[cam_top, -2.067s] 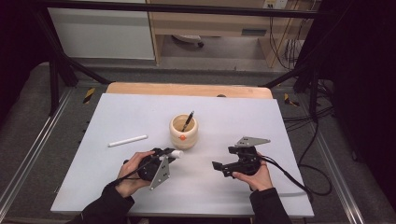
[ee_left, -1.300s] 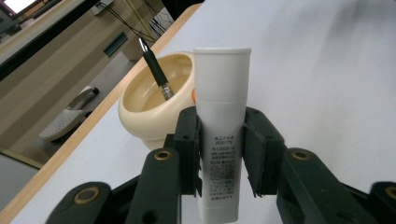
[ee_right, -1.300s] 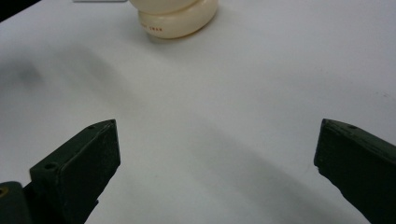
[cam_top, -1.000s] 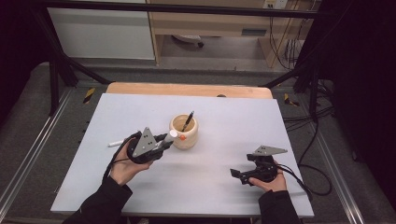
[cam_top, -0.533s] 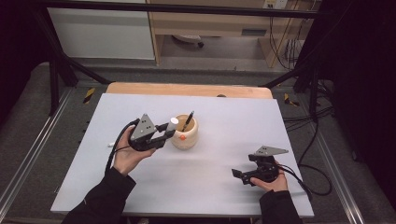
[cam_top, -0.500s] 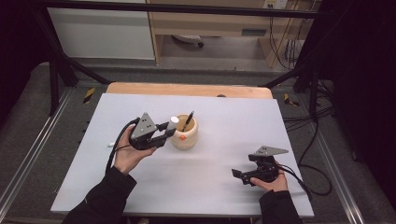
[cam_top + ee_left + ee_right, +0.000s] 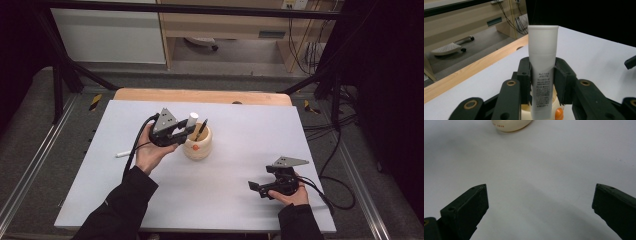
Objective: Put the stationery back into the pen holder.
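Note:
A white tube [image 7: 192, 120] with small print [image 7: 543, 75] stands upright between the jaws of my left gripper [image 7: 182, 132], which is shut on it [image 7: 543, 85]. The tube's lower end hangs at the mouth of a cream pen cup [image 7: 197, 145], whose rim [image 7: 529, 108] and orange dot [image 7: 559, 112] show just below the jaws. A black pen [image 7: 201, 129] leans in the cup. My right gripper [image 7: 255, 189] rests low at the front right of the white table, its jaws wide open [image 7: 540, 202] with nothing between them; the cup's base [image 7: 510, 125] lies far ahead of it.
A white pen [image 7: 123, 153] lies on the table [image 7: 240, 125] left of the cup, partly behind my left hand. A wooden strip [image 7: 200, 96] runs along the table's far edge. Cables trail off the right side [image 7: 325, 195].
My left gripper has carried the white tube right and upward from beside the cup to over its mouth. The right gripper has drawn back to the front right and stayed there.

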The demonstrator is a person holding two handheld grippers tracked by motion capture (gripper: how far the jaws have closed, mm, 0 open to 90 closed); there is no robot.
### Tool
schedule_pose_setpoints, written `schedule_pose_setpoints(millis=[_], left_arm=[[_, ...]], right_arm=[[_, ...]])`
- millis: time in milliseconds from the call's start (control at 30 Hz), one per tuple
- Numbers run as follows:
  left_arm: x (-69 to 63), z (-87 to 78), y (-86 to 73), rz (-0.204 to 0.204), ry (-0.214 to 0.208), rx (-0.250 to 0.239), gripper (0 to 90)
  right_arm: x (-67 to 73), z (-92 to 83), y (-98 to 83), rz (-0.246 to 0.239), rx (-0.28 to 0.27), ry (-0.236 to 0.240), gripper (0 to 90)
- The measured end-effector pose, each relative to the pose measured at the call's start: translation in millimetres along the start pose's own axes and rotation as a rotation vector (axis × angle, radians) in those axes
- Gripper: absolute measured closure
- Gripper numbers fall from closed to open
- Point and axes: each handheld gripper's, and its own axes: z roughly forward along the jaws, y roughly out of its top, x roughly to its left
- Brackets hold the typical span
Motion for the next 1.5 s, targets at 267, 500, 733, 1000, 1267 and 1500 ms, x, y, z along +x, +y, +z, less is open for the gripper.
schedule_pose_setpoints(millis=[267,500,733,1000,1267,1500], left_arm=[[1.7,18.4,0.9,-0.013,0.017,0.015,68.2],[4.3,35.8,-6.0,-0.027,0.014,0.040,68.2],[5.9,44.9,-15.0,-0.044,0.011,0.059,68.2],[6.1,51.3,-26.5,-0.054,0.006,0.086,68.2],[5.6,55.4,-32.7,-0.064,-0.002,0.125,68.0],[6.6,55.5,-36.7,-0.055,0.001,0.165,67.7]], right_arm=[[0.2,-0.6,0.1,0.003,-0.001,0.001,1.5],[0.1,0.1,-0.3,-0.001,0.002,0.001,1.5],[0.2,0.7,-0.6,-0.004,0.006,0.001,1.4],[0.3,1.1,-0.8,-0.001,0.013,0.002,1.5],[0.2,2.2,-1.3,-0.005,0.018,0.000,1.5],[0.5,2.6,-1.4,-0.003,0.021,0.000,1.5]])
